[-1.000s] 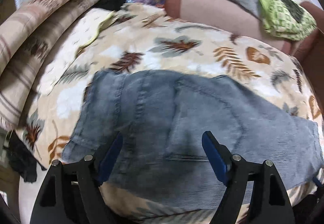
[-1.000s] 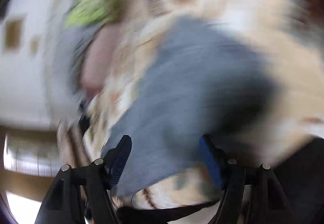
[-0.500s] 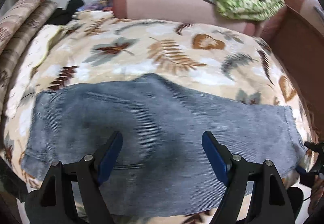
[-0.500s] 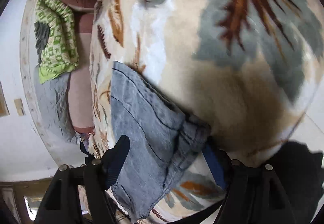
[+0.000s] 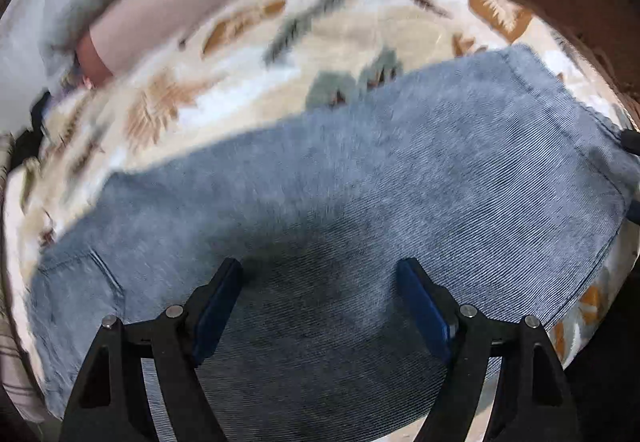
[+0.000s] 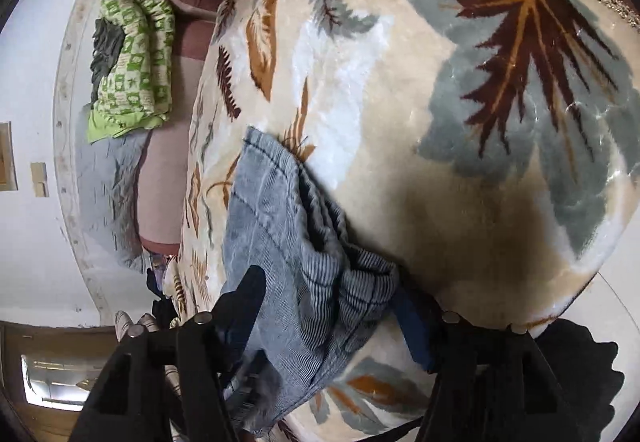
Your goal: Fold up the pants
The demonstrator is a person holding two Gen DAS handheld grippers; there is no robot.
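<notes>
Leaf-print blanket (image 5: 248,58) covers bed, fills both views. Pants (image 5: 400,178), blue-grey corduroy, lie flat across lower half of left view; look soft, floppy, mid-weight, probably best pinched at hem. Left claw (image 5: 320,306) wide, hovering. Right claw (image 6: 326,306) wide around bunched hem, lower centre.

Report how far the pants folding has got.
Done: the grey-blue corduroy pants lie in one long band on the leaf-print blanket. In hand: the right tool straddles the bunched hem, jaws open; the left tool hovers open mid-leg. Left: the crosswise folds.
</notes>
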